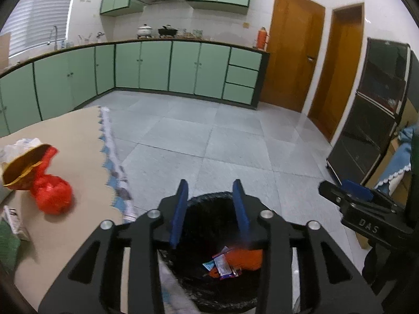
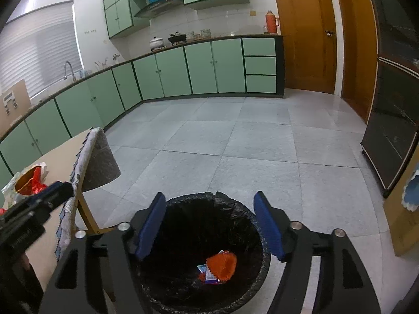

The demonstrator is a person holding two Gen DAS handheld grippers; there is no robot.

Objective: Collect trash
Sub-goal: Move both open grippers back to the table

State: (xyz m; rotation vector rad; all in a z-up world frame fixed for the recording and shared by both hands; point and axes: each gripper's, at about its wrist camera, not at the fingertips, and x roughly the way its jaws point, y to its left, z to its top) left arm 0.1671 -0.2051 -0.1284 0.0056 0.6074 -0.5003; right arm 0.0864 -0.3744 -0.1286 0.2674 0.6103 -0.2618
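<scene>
Both views are taken from close above the black-lined bin (image 1: 209, 282), angled downward between blue fingers and facing the green kitchen cabinets (image 1: 157, 65). The left wrist view is set nearer the table (image 1: 65, 136), the right wrist view further right. Bin, floor, cabinets and table edge are shared by both.

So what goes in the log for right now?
left gripper: open, empty | right gripper: open, empty | bin: orange wrapper inside | table: red bag left
</scene>
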